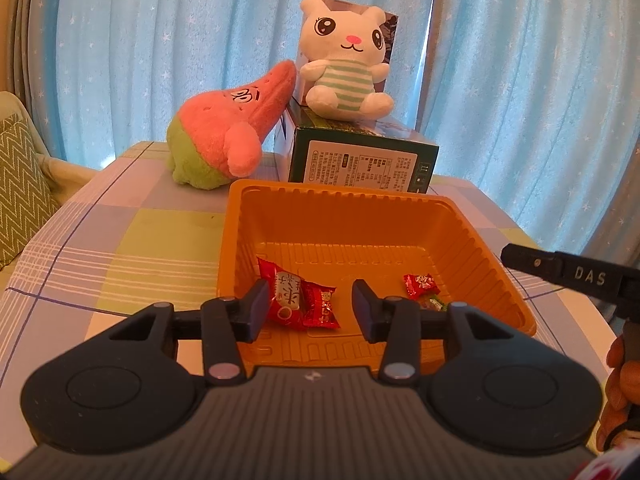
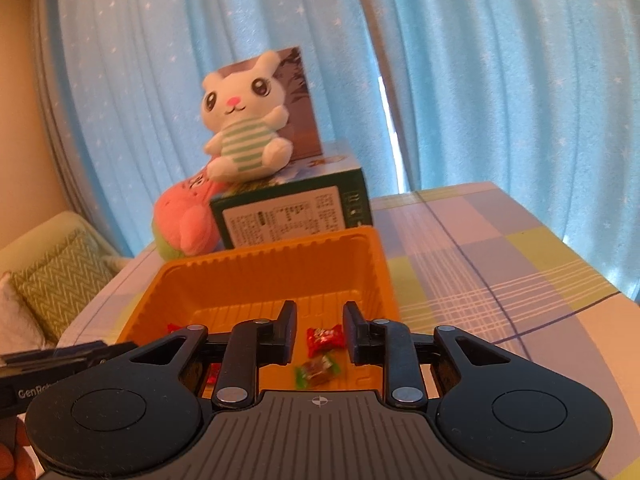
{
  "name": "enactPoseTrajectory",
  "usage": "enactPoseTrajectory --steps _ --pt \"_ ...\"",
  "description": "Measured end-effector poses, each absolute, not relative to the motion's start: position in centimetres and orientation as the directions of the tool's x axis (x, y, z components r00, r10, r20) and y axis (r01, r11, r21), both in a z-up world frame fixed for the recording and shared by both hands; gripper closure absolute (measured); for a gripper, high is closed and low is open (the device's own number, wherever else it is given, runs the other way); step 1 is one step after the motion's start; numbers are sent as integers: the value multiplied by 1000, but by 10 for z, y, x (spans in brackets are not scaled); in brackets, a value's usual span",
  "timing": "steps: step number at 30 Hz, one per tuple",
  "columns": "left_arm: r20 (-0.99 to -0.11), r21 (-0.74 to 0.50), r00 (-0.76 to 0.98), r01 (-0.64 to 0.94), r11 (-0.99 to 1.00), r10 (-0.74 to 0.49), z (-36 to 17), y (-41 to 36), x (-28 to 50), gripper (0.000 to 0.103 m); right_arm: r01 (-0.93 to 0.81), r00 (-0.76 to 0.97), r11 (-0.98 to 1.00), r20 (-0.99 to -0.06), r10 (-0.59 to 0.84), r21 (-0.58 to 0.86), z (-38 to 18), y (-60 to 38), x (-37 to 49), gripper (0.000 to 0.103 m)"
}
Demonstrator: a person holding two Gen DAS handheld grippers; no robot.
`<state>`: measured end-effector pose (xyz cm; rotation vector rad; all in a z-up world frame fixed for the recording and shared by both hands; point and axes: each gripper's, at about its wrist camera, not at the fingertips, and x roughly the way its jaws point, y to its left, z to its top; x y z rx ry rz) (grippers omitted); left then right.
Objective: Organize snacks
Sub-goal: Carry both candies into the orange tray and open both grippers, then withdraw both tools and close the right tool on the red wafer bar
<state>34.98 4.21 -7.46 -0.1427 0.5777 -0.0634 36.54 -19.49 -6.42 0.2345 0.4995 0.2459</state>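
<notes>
Inside, crinkly foil candies (image 1: pixel 302 300) litter ribbed plastic tray (image 1: pixel 472 240).

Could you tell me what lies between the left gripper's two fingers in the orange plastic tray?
In the left wrist view, two red wrapped snacks lie on the orange plastic tray floor between the open left gripper fingers, unheld.

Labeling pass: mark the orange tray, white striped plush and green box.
orange tray (image 1: pixel 340 216), left wrist view, far inner wall.
white striped plush (image 1: pixel 347 88), left wrist view, striped belly.
green box (image 2: pixel 280 220), right wrist view, printed label face.
</notes>
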Motion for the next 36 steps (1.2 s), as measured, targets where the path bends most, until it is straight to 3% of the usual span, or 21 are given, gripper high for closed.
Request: enactPoseTrajectory --steps 9,23,36 --pt "-503 -172 858 20 985 -105 -57 40 328 55 -157 882 951 -395 257 266 -47 -200 336 48" --pt "-502 -218 854 31 976 -139 -39 35 240 43 -134 889 946 -387 246 294 -27 -214 239 43" --pt "-583 -150 811 -47 988 -50 -66 47 142 37 -39 841 948 -502 202 316 -59 -230 124 41"
